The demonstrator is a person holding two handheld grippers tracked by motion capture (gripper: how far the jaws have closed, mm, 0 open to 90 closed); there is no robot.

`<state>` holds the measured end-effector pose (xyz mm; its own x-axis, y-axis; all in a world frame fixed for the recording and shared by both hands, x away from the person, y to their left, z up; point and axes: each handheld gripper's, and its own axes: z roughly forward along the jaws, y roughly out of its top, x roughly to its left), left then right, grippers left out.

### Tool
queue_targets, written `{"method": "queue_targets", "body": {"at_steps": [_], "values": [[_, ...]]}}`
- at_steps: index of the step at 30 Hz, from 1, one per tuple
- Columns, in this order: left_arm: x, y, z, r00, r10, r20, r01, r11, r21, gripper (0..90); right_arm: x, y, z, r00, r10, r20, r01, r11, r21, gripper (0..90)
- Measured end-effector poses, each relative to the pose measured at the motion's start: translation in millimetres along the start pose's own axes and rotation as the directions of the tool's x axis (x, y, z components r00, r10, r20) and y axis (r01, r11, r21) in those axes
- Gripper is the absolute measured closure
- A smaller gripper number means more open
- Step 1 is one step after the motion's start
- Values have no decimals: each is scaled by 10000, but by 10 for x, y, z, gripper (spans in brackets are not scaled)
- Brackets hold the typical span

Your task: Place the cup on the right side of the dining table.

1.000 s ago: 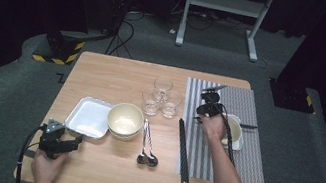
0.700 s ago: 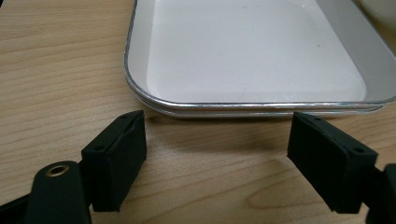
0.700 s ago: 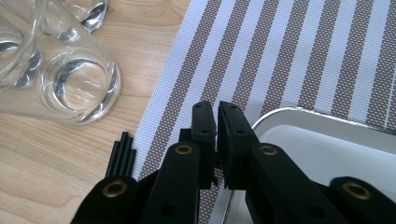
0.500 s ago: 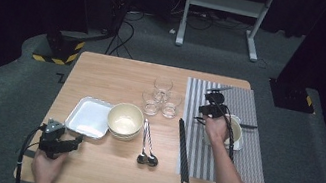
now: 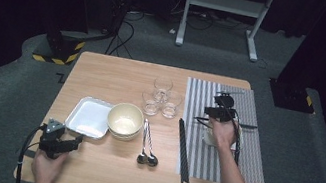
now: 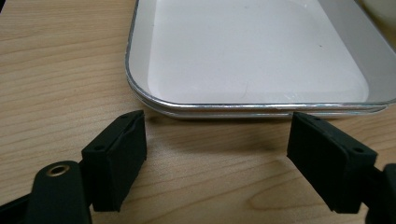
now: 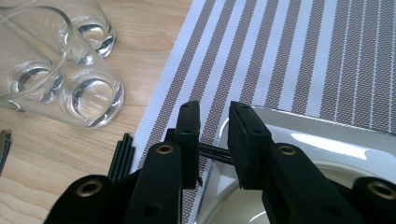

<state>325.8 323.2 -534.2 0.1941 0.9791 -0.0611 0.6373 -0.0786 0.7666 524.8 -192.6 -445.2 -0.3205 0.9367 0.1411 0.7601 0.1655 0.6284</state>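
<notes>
Black stick, thin and straight: this is what the right gripper hangs over, and it rests on the rim of the white dish, which stands on the striped mat at the right of the table. Whether it is one stick or a pair lying tight together cannot be told. In the high view its long axis runs across the table, left to right, with its free end pointing to the right edge of the mat; in the right gripper view it crosses the gap from one jaw to the other and passes under both. The jaws have just been opening and stand a narrow gap apart, their pads clear of the stick. Counted on the wood: three glasses in a tight cluster just left of the mat, two spoons side by side with bowls toward the person, one cream bowl, and one white tray touching the bowl's left side. More black sticks lie along the mat's left edge, running near to far; their number is unclear. The left gripper lies low at the table's near left corner, jaws spread wide with bare wood between them, just short of the tray's corner.
</notes>
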Motion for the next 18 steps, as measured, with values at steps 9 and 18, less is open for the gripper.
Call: {"method": "queue_targets", "body": {"at_steps": [9, 18], "values": [[-2, 1, 2, 10000, 10, -17, -10, 10000, 13, 199, -70, -35, -114, 9999, 112, -38, -114, 9981, -606, 679], [-5, 2, 2, 10000, 57, -64, -57, 10000, 22, 202, -157, -124, -134, 9999, 118, -33, -121, 9970, -761, 638]]}}
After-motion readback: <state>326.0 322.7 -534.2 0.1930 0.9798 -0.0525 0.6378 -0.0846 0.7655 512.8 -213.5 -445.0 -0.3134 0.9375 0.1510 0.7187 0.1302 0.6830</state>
